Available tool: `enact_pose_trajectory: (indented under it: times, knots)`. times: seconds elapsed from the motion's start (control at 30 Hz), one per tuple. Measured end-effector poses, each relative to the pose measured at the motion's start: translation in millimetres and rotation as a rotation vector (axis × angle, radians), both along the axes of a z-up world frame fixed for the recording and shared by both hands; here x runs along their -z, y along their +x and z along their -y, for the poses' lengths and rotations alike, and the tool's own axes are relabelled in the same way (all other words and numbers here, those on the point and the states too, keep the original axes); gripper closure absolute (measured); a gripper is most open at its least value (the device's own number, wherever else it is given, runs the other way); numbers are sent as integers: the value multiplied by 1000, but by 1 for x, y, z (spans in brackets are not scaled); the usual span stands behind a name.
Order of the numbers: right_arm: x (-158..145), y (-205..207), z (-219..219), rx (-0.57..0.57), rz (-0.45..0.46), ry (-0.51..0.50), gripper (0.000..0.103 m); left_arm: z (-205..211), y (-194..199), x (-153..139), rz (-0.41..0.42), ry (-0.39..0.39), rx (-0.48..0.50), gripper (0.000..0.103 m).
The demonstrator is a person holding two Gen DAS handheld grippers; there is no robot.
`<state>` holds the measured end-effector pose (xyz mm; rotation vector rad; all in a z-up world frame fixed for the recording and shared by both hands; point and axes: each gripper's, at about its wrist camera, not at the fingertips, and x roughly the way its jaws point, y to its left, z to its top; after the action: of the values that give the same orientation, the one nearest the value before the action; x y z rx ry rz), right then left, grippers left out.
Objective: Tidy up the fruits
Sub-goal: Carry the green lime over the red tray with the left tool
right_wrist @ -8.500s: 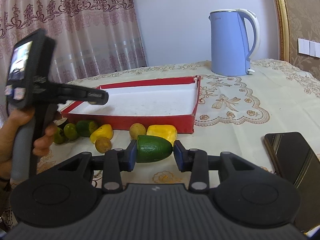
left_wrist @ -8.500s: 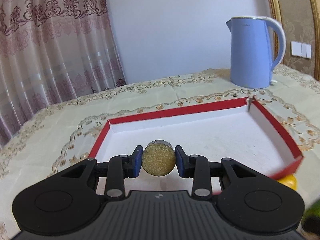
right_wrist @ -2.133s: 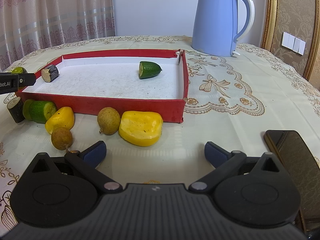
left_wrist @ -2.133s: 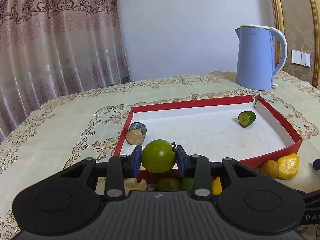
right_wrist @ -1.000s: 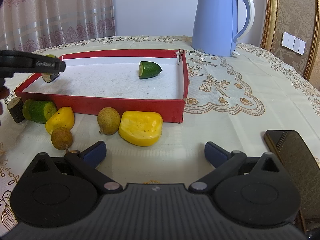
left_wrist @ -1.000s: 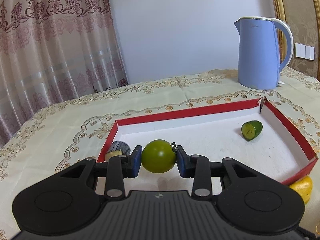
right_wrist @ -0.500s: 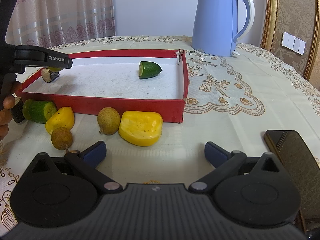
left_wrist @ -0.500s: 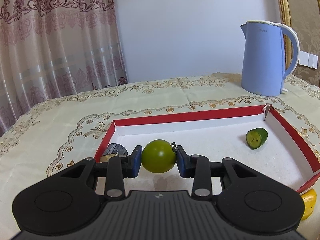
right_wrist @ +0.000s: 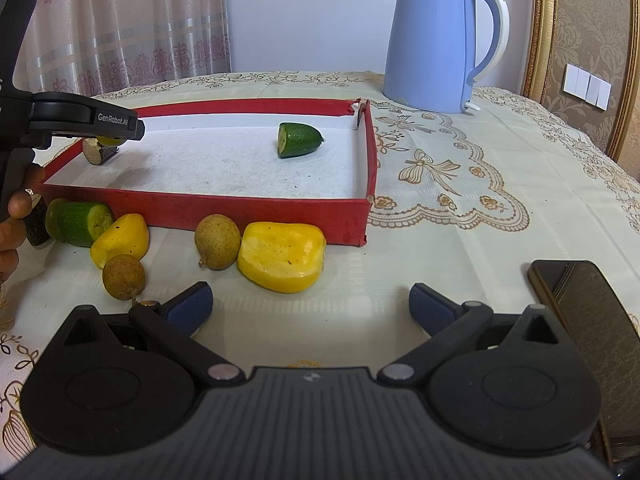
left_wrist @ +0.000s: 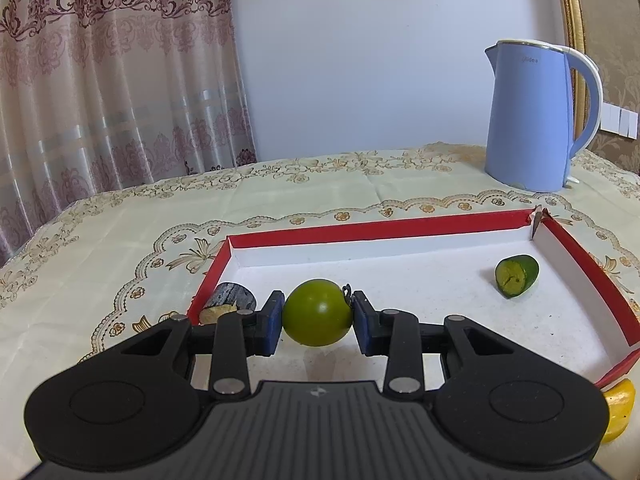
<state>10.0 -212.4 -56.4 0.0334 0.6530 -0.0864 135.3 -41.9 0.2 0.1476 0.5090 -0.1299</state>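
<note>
While clamped in the left gripper [left_wrist: 317, 318], round green fruit [left_wrist: 317, 312] hangs over the near left end of the red tray [left_wrist: 376, 229], close by a dark-skinned cut piece [left_wrist: 230, 302] at that corner. Halved green fruit [right_wrist: 298, 140] lies toward the tray's far right; loose yellow piece [right_wrist: 281, 256], perhaps mango, sits outside the front wall. Right gripper [right_wrist: 310, 309] spread wide above bare cloth, gripping nothing.

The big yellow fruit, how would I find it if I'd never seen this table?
Find the red tray in front of the blue kettle. Outside its near wall lies a row of fruit, and the big yellow fruit sits at the right end, beside a brown round fruit. It is the largest, blockiest piece there, bigger than the other yellow piece.
</note>
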Motion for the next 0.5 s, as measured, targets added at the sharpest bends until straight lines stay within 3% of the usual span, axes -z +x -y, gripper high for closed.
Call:
enact_pose_trajectory:
  times: [0.5]
  knots:
    - [0, 0, 0, 0, 0, 0, 0, 3, 7, 3, -26, 7, -18, 68]
